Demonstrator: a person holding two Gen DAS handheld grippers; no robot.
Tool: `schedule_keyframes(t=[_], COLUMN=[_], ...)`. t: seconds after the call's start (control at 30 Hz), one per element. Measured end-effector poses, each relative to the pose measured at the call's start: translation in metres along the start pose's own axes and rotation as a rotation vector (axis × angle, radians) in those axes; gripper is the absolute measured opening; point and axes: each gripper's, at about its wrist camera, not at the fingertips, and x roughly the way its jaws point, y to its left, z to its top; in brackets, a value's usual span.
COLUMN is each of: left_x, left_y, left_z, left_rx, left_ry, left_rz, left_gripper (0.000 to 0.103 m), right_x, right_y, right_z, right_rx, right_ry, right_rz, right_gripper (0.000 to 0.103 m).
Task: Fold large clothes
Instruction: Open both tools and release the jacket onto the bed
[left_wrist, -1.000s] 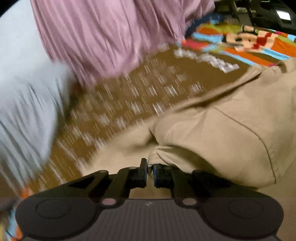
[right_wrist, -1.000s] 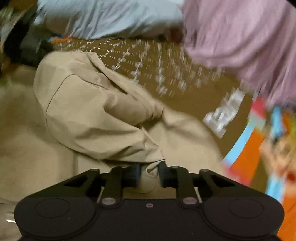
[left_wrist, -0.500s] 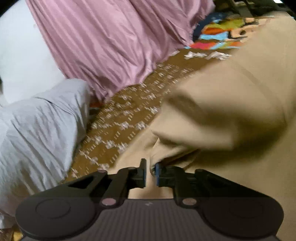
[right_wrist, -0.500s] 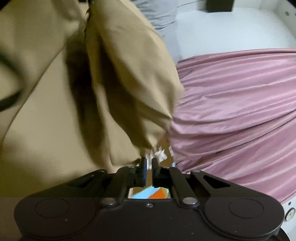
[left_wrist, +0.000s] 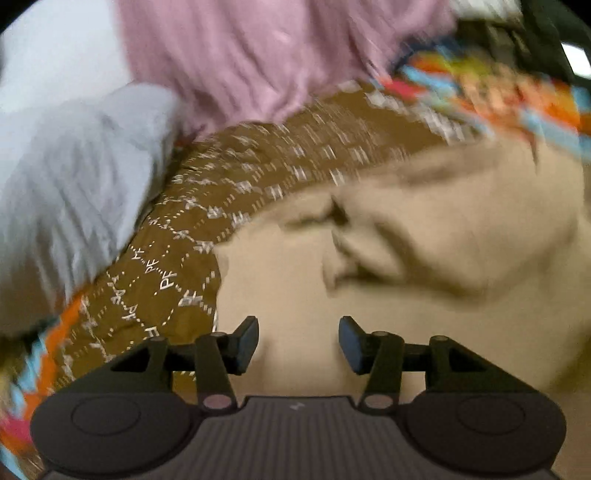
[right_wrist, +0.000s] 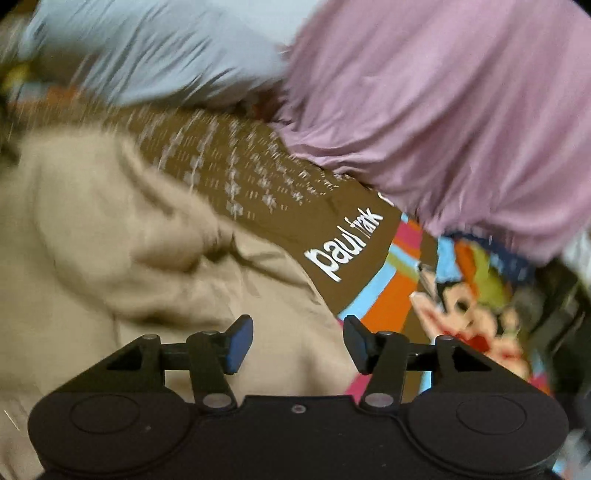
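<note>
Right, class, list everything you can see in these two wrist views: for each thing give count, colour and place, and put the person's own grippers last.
Tan garment: one, beige, rumpled on the blanket beneath both grippers.
Patterned blanket: one, brown with white print and a bright cartoon border, under the garment.
Pink cloth: one, mauve, at the far side.
Grey cloth: one, pale grey-blue, beside the pink cloth.
Left gripper: one, black, jaws opening, nothing clamped.
Right gripper: one, black, jaws opening, nothing clamped.

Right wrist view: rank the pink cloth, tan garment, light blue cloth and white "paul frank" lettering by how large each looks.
1. pink cloth and tan garment: about alike, and the garment lies nearer the camera, so no ranking between them.
2. light blue cloth.
3. "paul frank" lettering, plainly smallest.
</note>
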Motion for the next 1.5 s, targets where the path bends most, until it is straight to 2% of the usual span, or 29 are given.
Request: schedule_keyframes(t=[0.03,0.1,0.2,0.3,0.43,0.53,0.6,0.67,0.73,0.8,0.87,0.97,1.03,1.07,1.23,1.3,1.4,1.5], left_x=[-0.001,-0.002,0.018,0.051,0.077,0.083,0.079,0.070,0.054,0.045,0.050,0.075,0.082,0.083,0.073,0.067,0.046,0.018], left_y=[0.005,0.007,-0.004,-0.027,-0.038,-0.045,-0.046,-0.040,-0.032,-0.029,-0.032,-0.041,-0.041,-0.039,-0.029,-0.024,-0.016,-0.011], left_z=[0.011,0.032,0.057,0.061,0.034,0.016,0.016,0.023,0.027,0.029,0.029,0.022,0.012,0.010,0.012,0.012,0.008,0.002], left_rx=[-0.075,-0.191,-0.248,-0.205,-0.231,-0.220,-0.221,-0.273,-0.338,-0.373,-0.376,-0.350,-0.373,-0.385,-0.438,-0.461,-0.503,-0.500], left_ry=[-0.027,-0.075,-0.083,0.006,0.090,0.099,0.096,0.096,0.047,0.001,0.018,0.121,0.109,0.102,0.129,0.147,0.165,0.157], left_rz=[-0.017,-0.074,-0.094,-0.053,-0.062,-0.067,-0.058,-0.056,-0.066,-0.068,-0.051,-0.022,-0.015,-0.015,-0.031,-0.024,-0.016,-0.015], left_gripper=[0.056,0.066,0.070,0.066,0.067,0.068,0.068,0.068,0.068,0.079,0.081,0.084,0.090,0.092,0.098,0.103,0.103,0.103], right_x=[-0.002,0.000,0.015,0.035,0.061,0.070,0.072,0.069,0.058,0.049,0.047,0.066,0.083,0.087,0.075,0.062,0.030,-0.007], right_y=[-0.002,-0.006,-0.006,0.017,0.045,0.062,0.067,0.063,0.056,0.051,0.048,0.056,0.067,0.070,0.064,0.059,0.051,0.046], right_z=[0.005,0.020,0.040,0.049,0.031,0.007,-0.001,0.003,0.011,0.020,0.027,0.030,0.023,0.017,0.013,0.014,0.017,0.014], right_rx=[0.072,0.223,0.373,0.325,0.252,0.208,0.196,0.214,0.255,0.273,0.308,0.329,0.318,0.321,0.379,0.387,0.415,0.428], right_ry=[-0.008,-0.025,-0.046,-0.013,0.087,0.106,0.104,0.106,0.063,0.006,-0.035,0.036,0.118,0.131,0.102,0.092,0.061,0.038], right_rz=[0.014,0.050,0.119,0.187,0.184,0.161,0.157,0.156,0.139,0.116,0.111,0.153,0.163,0.159,0.162,0.160,0.159,0.176], right_gripper=[0.057,0.057,0.060,0.060,0.057,0.057,0.057,0.054,0.052,0.053,0.055,0.055,0.056,0.058,0.060,0.064,0.078,0.089])
